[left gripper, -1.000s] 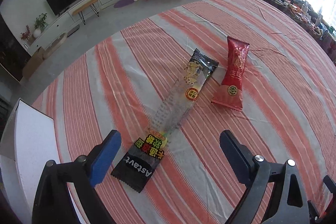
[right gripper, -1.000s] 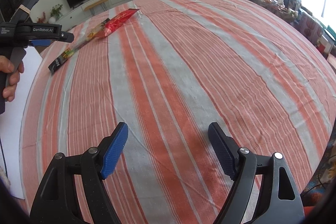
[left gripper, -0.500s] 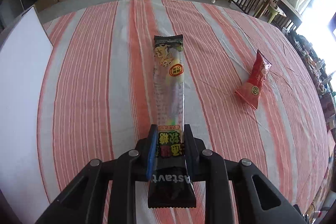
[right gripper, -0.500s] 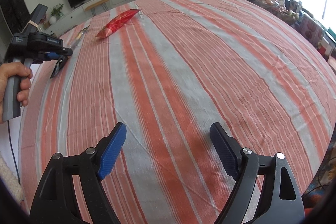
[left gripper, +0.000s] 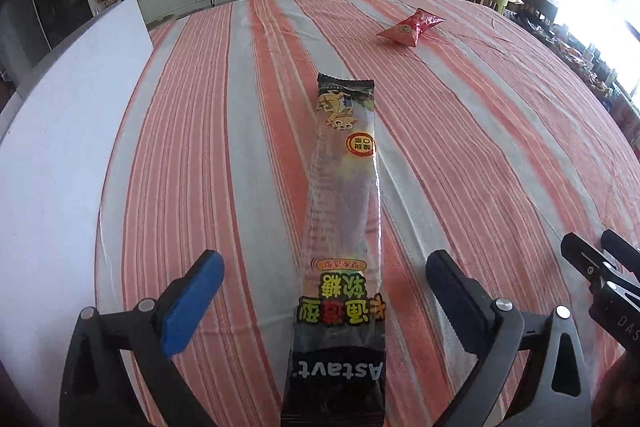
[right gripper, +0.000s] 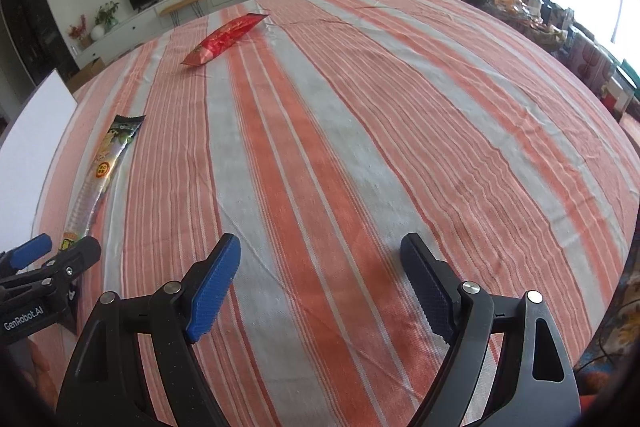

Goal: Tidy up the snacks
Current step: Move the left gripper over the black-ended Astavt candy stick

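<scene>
A long black and clear candy packet (left gripper: 344, 211) lies flat on the striped tablecloth, its near end between the fingers of my left gripper (left gripper: 324, 291). The jaws are opening wide and the pads stand clear of the wrapper. The same packet (right gripper: 100, 171) shows at the left of the right wrist view, with the left gripper (right gripper: 48, 259) at its near end. A red snack packet (left gripper: 412, 29) lies farther off to the right, and the red snack packet (right gripper: 224, 39) appears far left of centre for the right gripper. My right gripper (right gripper: 320, 287) hangs open over bare cloth.
A white board (left gripper: 60, 131) lies along the table's left edge. The striped tablecloth (right gripper: 360, 131) covers a round table. Cluttered goods (right gripper: 560, 23) line the far right by the window. A TV unit and an orange chair stand behind.
My left gripper shut on the long packet's near end, pulled it toward the near left edge beside the white board, then opened and let it go. The right gripper stayed put.
</scene>
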